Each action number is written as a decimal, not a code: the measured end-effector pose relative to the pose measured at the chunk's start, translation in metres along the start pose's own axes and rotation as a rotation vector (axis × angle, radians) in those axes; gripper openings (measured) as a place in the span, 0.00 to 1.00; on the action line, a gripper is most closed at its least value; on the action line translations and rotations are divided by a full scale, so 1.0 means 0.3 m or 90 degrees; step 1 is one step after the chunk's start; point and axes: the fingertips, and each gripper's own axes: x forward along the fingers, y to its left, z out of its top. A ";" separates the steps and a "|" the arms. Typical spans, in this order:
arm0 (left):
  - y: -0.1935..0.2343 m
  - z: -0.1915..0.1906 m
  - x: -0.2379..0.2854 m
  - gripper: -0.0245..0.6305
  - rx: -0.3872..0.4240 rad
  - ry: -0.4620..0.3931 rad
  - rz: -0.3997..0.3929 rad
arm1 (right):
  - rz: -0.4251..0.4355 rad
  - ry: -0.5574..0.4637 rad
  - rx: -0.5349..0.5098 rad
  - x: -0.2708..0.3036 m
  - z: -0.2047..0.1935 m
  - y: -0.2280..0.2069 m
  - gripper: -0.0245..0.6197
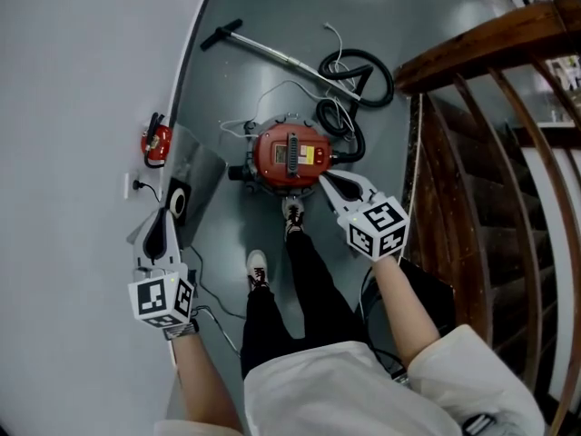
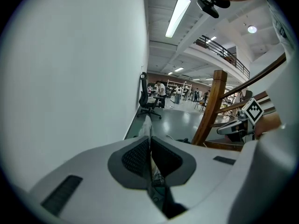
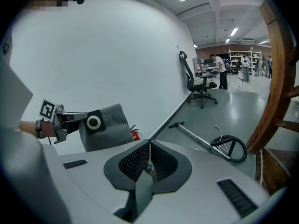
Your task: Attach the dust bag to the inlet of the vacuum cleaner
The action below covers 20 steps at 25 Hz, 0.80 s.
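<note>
left gripper (image 1: 167, 214) pinches dust bag (image 1: 201, 166) edge; right gripper (image 1: 329, 184) jaws pressed together, empty. the single-edge grip may let the collar swing past the vacuum cleaner (image 1: 290, 155) inlet.

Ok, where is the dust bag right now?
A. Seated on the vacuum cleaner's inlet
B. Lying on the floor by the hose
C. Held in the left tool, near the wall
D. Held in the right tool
C: the left tool is shut on the grey dust bag beside the white wall, well apart from the red vacuum cleaner.
</note>
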 end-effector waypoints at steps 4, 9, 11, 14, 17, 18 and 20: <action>0.013 -0.046 0.043 0.07 -0.010 0.009 0.007 | 0.004 0.010 0.013 0.045 -0.040 -0.028 0.09; 0.040 -0.090 0.105 0.07 -0.027 0.014 0.022 | 0.011 0.019 0.025 0.103 -0.072 -0.064 0.09; 0.052 -0.111 0.126 0.07 -0.032 0.017 0.025 | 0.015 0.023 0.030 0.124 -0.084 -0.075 0.09; 0.073 -0.147 0.153 0.07 -0.039 0.024 0.029 | 0.024 0.033 0.027 0.154 -0.102 -0.083 0.09; 0.095 -0.188 0.167 0.07 -0.044 0.031 0.037 | 0.030 0.041 0.019 0.182 -0.120 -0.089 0.09; 0.101 -0.200 0.171 0.07 -0.046 0.034 0.039 | 0.030 0.044 0.019 0.191 -0.126 -0.094 0.09; 0.114 -0.225 0.182 0.07 -0.048 0.039 0.043 | 0.032 0.051 0.020 0.210 -0.139 -0.102 0.09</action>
